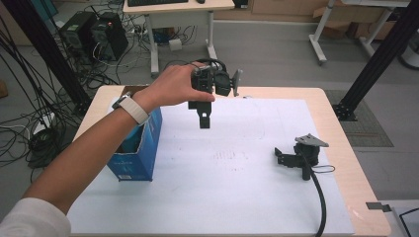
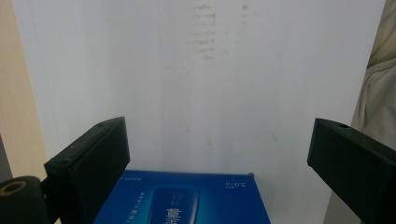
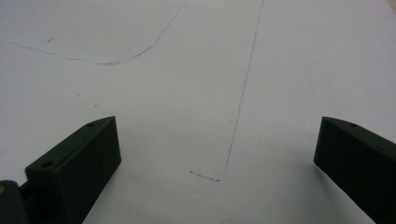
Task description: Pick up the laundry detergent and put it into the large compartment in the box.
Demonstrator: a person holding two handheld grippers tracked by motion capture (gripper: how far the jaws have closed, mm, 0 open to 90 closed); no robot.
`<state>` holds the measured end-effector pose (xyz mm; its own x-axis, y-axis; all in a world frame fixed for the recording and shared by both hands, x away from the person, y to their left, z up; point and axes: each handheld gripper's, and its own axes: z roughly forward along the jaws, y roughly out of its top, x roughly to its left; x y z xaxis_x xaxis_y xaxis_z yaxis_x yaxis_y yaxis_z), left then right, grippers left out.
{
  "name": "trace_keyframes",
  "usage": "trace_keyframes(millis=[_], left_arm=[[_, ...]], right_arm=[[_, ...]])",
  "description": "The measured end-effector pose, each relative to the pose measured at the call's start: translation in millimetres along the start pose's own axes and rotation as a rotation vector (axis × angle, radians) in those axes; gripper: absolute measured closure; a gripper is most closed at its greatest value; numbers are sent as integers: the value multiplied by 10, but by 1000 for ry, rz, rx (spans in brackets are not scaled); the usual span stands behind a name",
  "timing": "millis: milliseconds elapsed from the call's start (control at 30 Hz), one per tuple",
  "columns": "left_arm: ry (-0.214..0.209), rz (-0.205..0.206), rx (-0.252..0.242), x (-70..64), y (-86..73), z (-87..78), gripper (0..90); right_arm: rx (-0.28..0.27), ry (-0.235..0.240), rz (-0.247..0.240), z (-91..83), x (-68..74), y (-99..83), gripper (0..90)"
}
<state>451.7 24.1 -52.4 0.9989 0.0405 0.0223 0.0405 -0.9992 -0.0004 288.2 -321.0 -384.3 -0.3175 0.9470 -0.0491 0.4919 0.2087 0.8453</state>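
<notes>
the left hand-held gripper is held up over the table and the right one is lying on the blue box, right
Not quite. The right hand-held gripper lies on the white sheet, far from the blue box, as the high view shows. The left hand-held gripper is indeed held up over the table.

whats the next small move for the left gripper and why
Probably lower the left gripper toward the blue box. It hangs in the air, held up by the hand, jaws open with nothing between them. In its own view the box sits just below, on the white sheet. The right gripper lies unheld on the sheet, jaws open.
</notes>
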Motion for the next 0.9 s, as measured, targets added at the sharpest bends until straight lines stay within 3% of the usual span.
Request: trace_keyframes(millis=[900], left_arm=[[0,-28,9,5,-26,-1,60]], right_arm=[[0,0,1,0,1,0,0]])
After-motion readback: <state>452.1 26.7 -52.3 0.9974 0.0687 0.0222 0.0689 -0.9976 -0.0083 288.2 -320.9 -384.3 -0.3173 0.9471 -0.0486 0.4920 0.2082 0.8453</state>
